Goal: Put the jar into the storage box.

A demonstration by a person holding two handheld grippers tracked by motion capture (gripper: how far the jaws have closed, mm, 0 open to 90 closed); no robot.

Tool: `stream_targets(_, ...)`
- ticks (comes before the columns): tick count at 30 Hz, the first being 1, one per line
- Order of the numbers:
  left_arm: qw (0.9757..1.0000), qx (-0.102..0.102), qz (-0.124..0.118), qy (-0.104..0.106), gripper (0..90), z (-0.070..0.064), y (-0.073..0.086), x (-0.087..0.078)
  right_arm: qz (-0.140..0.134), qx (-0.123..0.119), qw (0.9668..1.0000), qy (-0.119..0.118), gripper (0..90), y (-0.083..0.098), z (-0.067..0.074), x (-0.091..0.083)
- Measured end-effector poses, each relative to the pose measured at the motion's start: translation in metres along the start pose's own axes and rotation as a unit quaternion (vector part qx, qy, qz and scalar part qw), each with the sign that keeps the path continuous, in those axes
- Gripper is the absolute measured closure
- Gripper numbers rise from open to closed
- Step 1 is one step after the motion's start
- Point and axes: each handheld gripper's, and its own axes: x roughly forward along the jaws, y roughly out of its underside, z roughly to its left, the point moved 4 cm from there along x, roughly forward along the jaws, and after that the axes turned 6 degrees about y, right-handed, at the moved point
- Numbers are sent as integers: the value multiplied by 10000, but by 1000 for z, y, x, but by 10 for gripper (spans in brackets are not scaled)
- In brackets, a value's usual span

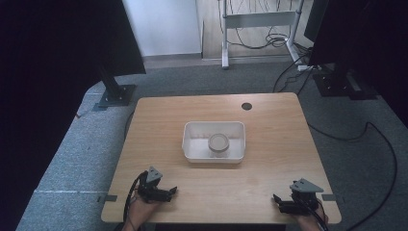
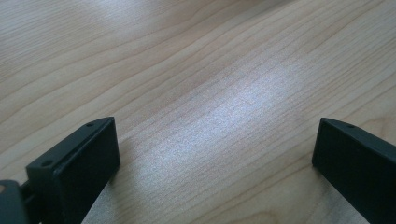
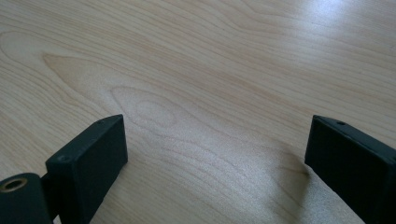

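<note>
Grippers parked at the near edge, tub and cup ahead

Tub (image 1: 190,144) sits at the middle of the table (image 1: 269,120), white and rectangular, its long axis running left to right across our view. Inside it stands one round cup (image 1: 218,143), upright, just right of the tub's centre and apart from the walls. We hold the left gripper (image 1: 166,192) at the near left edge and the right gripper (image 1: 281,204) at the near right corner, both low over bare wood, jaws spread wide with nothing between them. From either hand the cup lies forward and inward. We judge the left gripper somewhat nearer to the tub, so it has the shorter reach.
</note>
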Motion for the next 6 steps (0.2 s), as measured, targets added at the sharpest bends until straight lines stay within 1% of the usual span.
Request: stream_targets(6,10000,-1,-1,0,5,0,0,0,21,35,10000,-13,54,1,0,1)
